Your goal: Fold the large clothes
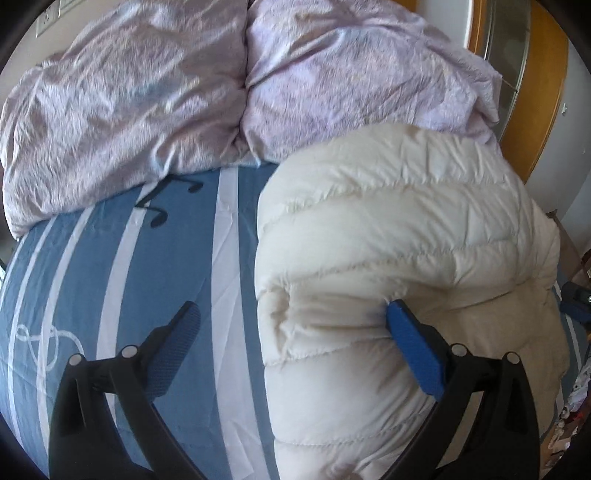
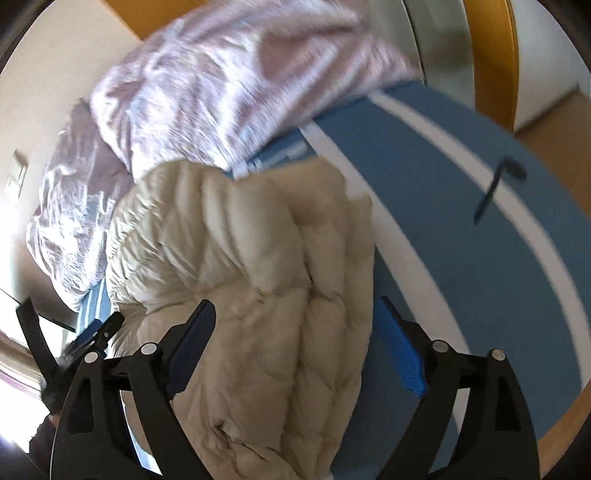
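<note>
A cream-white quilted down jacket [image 1: 399, 236] lies bunched and doubled over on the blue bed sheet with white stripes [image 1: 155, 266]. My left gripper [image 1: 293, 306] is open wide over the jacket's near left edge. Its right finger [image 1: 413, 347] rests against the puffy fabric and its left finger [image 1: 177, 332] hangs above bare sheet. In the right wrist view the jacket [image 2: 266, 258] runs up between the spread fingers of my right gripper [image 2: 295, 304], which is open. Neither pad presses on the fabric. The right finger [image 2: 399, 350] stands over the blue sheet [image 2: 480, 258].
Two crumpled lilac duvets [image 1: 140, 103] are heaped across the head of the bed, just beyond the jacket. A wooden door frame [image 1: 546, 96] and the bed's right edge lie to the right, with clutter on the floor [image 1: 576, 398]. A wall socket [image 1: 46, 20] is at the top left.
</note>
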A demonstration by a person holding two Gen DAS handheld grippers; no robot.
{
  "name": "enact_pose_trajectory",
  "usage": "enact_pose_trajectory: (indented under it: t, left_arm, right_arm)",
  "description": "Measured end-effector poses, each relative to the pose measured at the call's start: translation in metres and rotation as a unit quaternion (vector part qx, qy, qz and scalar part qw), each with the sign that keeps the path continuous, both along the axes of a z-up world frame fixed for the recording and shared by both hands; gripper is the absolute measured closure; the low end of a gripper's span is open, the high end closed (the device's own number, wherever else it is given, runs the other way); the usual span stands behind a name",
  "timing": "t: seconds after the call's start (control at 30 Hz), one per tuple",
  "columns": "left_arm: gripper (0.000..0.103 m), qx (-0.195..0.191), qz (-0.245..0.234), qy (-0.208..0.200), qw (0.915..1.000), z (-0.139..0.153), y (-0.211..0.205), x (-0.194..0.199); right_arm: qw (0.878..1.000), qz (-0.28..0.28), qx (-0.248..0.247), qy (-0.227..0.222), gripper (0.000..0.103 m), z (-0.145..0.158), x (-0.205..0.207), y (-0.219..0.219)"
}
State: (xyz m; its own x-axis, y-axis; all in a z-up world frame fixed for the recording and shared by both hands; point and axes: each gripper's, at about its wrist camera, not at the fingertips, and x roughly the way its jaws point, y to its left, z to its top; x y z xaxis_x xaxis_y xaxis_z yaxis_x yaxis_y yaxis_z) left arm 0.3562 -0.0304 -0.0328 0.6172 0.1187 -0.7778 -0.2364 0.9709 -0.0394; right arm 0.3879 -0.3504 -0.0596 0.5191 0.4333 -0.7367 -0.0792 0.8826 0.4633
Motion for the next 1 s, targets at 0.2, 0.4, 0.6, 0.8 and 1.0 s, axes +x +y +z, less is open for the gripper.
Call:
enact_pose_trajectory:
  t: [0.2,0.4,0.6,0.8,1.0]
  left_arm:
    - [0.002,-0.012,-0.015,0.011,0.9998,-0.007,-0.009,-0.001]
    - [0.003,-0.033,-0.027,0.021,0.9989,-0.014,-0.019,-0.003]
    - [0.003,-0.048,-0.03,0.027,0.9981,-0.016,-0.024,-0.004]
    - [0.004,-0.048,-0.031,0.029,0.9979,-0.01,-0.02,-0.005]
    - [0.004,-0.057,-0.033,0.025,0.9975,0.002,-0.009,-0.006]
  right_arm:
    - [0.998,0.01,0.022,0.062,0.01,-0.024,0.01,0.002]
    - [0.995,-0.001,0.029,0.092,0.001,-0.036,0.015,-0.001]
    - [0.991,0.003,0.079,0.108,0.001,-0.049,0.016,-0.003]
    - [0.984,0.015,0.135,0.114,0.029,-0.058,0.019,-0.003]
    - [0.984,0.012,0.155,0.087,0.076,-0.051,0.02,-0.004]
